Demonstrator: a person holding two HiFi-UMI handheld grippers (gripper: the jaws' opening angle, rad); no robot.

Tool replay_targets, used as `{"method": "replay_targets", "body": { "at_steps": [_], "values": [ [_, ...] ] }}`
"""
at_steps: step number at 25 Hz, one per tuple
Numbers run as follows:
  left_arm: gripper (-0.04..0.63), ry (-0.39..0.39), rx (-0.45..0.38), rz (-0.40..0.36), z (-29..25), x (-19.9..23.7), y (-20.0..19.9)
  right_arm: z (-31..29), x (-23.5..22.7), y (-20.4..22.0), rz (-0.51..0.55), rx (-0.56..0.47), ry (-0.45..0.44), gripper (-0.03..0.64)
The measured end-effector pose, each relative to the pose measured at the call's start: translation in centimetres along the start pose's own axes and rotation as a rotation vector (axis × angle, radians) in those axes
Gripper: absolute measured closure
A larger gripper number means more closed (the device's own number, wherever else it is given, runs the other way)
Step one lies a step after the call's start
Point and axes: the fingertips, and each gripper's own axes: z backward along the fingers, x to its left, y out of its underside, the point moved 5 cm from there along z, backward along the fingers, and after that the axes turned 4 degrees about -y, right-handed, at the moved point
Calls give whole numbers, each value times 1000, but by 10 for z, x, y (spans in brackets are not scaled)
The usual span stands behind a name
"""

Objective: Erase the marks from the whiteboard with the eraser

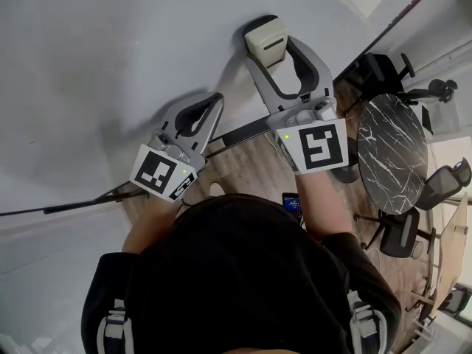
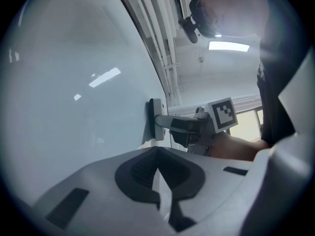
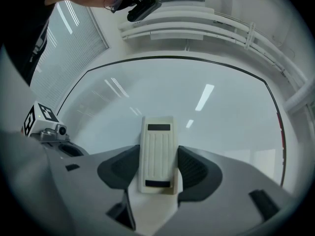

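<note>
The whiteboard point(image 1: 110, 57) fills the upper left of the head view; I see no marks on it in any view. A cream eraser point(image 1: 266, 41) lies flat against the board, and my right gripper point(image 1: 271, 50) is shut on it. In the right gripper view the ribbed eraser point(image 3: 157, 154) sits between both pads against the glossy whiteboard point(image 3: 197, 97). My left gripper point(image 1: 214, 99) is lower and to the left, close to the board, shut with nothing in it. From the left gripper view point(image 2: 157, 154) the eraser point(image 2: 155, 119) is pressed to the whiteboard point(image 2: 74, 82).
The board's dark lower edge point(image 1: 74, 205) runs along the wooden floor. A round marble table point(image 1: 391, 153) and black office chairs point(image 1: 383, 72) stand to the right. Window blinds point(image 3: 69, 43) hang left of the board.
</note>
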Motion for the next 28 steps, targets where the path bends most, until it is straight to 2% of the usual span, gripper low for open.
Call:
{"method": "replay_targets", "body": {
  "at_steps": [4, 18, 22, 28],
  "values": [
    [591, 14, 1, 6, -4, 5, -1, 0, -16, 5, 13, -1, 43, 374],
    [591, 38, 3, 14, -10, 6, 2, 38, -121, 51, -135, 44, 293, 376],
    [591, 32, 7, 20, -10, 10, 5, 36, -131, 62, -147, 59, 308, 376],
    [591, 12, 8, 18, -8, 5, 7, 37, -131, 63, -153, 57, 283, 374]
  ]
}}
